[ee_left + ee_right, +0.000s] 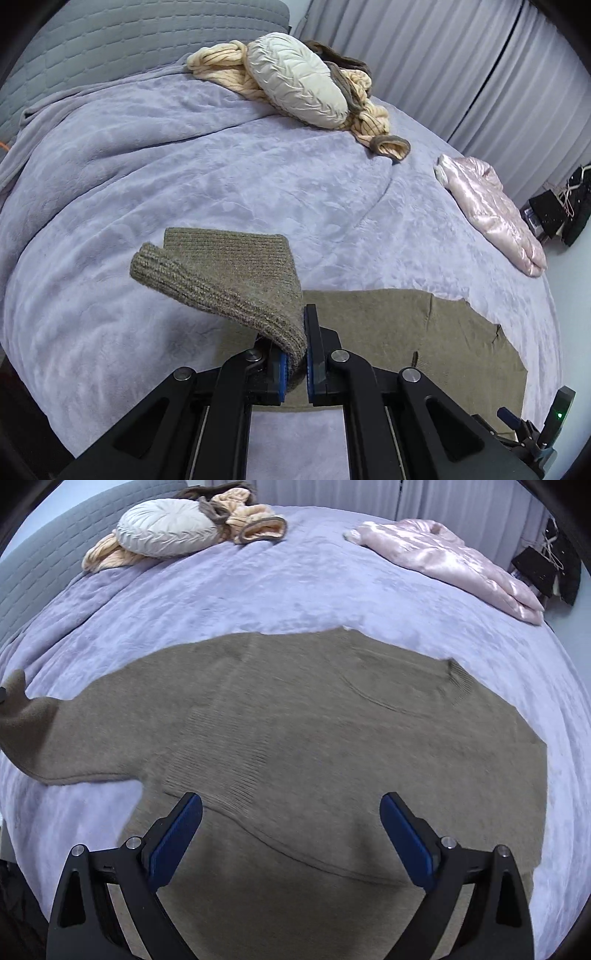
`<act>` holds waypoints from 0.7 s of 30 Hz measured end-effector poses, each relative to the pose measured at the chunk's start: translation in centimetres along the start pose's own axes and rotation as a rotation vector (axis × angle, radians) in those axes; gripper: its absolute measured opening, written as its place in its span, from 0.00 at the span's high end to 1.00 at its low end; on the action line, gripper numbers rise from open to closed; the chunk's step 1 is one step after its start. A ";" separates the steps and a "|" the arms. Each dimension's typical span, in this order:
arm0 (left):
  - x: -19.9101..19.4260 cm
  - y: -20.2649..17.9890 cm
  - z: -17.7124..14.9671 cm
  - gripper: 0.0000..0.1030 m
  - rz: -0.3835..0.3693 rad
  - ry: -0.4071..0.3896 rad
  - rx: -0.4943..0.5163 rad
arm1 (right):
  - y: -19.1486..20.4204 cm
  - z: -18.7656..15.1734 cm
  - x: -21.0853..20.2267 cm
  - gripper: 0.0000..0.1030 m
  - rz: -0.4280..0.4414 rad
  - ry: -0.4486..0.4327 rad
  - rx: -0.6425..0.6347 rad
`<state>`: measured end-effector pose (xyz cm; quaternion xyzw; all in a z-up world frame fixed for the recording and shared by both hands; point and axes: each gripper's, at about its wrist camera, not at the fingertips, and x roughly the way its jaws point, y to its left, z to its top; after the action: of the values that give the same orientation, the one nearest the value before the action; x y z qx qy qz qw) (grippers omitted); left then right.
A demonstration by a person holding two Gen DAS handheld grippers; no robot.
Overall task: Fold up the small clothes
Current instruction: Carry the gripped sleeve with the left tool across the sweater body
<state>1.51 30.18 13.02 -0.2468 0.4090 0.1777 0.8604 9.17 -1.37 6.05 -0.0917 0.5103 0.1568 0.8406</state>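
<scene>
Lavender bedding covers the bed (295, 590), with grey curtains (424, 55) along the upper right of the left wrist frame. A brown sweater (314, 738) lies spread flat across the middle of the right wrist frame. The left tongs (295, 363) are clamped on the sweater's ribbed cuff (221, 280) (lifted off the bed, at the centre of that frame). The right tongs (291, 834) hang wide open over the sweater's body, gripping nothing. A round cushion (166, 528), a peach knit (258, 526) and a pink jacket (443, 561) sit along the top of the frame.
</scene>
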 end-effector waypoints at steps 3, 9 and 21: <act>0.8 -3.1 -0.5 0.92 0.009 0.041 0.034 | -3.1 -1.5 -0.8 0.05 0.000 -0.003 0.056; 1.4 -9.2 -2.3 0.92 0.017 0.081 0.111 | -6.5 -2.9 -2.2 0.05 -0.017 -0.022 0.079; 2.5 -20.4 -5.6 0.92 0.009 0.115 0.263 | -11.5 -5.1 -3.8 0.05 -0.042 -0.047 0.061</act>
<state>9.95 10.62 13.68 -0.1399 0.4787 0.1120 0.8595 7.40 -14.36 6.97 -0.0729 0.4929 0.1255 0.8579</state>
